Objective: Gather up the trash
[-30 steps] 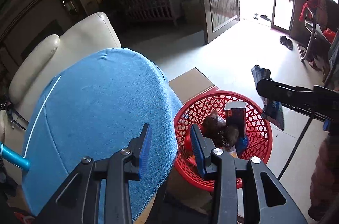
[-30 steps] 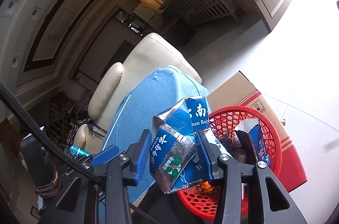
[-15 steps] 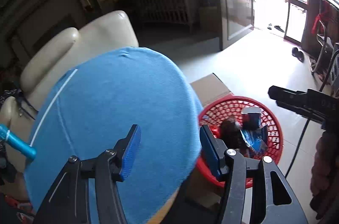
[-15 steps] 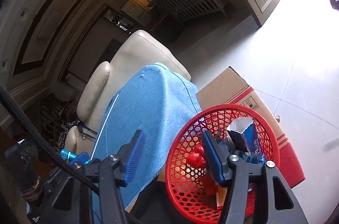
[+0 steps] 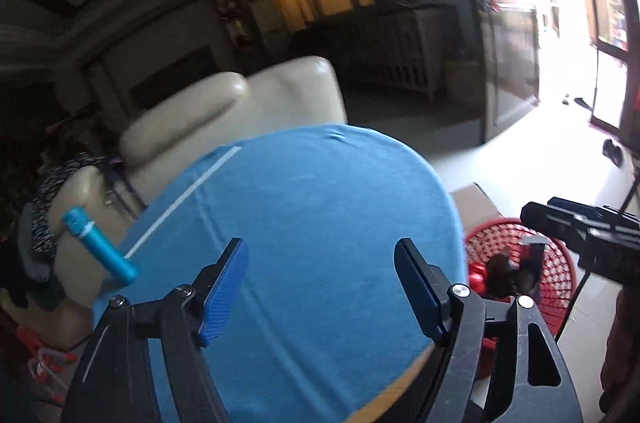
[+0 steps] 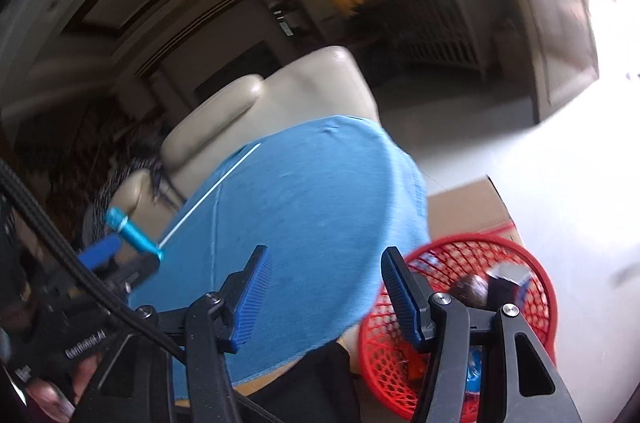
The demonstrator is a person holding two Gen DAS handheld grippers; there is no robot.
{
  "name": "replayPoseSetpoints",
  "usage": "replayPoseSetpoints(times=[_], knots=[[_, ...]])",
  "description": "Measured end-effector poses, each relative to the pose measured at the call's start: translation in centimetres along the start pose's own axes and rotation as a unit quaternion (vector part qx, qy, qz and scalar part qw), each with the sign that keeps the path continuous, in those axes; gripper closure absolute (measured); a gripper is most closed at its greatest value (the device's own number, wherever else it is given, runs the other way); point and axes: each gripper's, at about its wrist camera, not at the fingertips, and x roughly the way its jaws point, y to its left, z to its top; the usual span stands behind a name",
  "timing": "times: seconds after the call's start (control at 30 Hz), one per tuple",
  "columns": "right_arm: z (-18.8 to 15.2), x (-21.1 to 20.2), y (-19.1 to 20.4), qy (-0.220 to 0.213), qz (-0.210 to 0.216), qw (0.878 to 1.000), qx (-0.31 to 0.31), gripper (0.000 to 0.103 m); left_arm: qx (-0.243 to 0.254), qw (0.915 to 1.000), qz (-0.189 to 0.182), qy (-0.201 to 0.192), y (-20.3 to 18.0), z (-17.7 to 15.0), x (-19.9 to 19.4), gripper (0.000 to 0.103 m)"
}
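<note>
The left gripper (image 5: pixel 320 287) is opening wide and the right gripper (image 6: pixel 324 295) stands partly open, both empty above the blue tablecloth (image 5: pixel 304 223). The red basket (image 6: pixel 532 287) beside it holds blurred trash (image 6: pixel 508 279), half hidden by fingers. Behind stand a cardboard box (image 6: pixel 464 207) and cream armchair (image 5: pixel 248 111). Only the left view shows shoes (image 5: pixel 612 149) by the door.

White lettering on the black plastic left gripper (image 6: pixel 100 255) body reads roughly "GenRobot.AI"; blurred, nothing else legible.
</note>
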Motion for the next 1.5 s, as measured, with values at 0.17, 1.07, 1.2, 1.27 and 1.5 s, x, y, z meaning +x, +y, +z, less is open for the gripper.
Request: replayPoseSetpoints(times=[0.17, 1.07, 1.2, 1.27, 1.5], knots=[[0.1, 0.1, 5.5, -0.005, 0.008, 0.999, -0.049, 0.041, -0.031, 0.9976, 0.059, -0.018, 4.5, -1.3, -2.0, 0.018], [-4.4, 1.7, 25.6, 0.024, 0.034, 0.978, -0.203, 0.035, -0.176, 0.9625, 0.204, -0.028, 21.7, -9.0, -9.2, 0.017], [-4.8, 1.7, 26.2, 0.022, 0.035, 0.978, -0.203, 0.035, -0.183, 0.9607, 0.207, -0.026, 22.5, -9.7, -9.6, 0.017], [-5.0, 1.7, 26.4, 0.021, 0.037, 0.978, -0.204, 0.035, -0.184, 0.9602, 0.208, -0.026, 22.7, -9.9, -9.7, 0.017], [-5.1, 1.8, 26.8, 0.023, 0.032, 0.978, -0.206, 0.035, -0.189, 0.9599, 0.206, -0.023, 22.7, -10.6, -10.1, 0.017]])
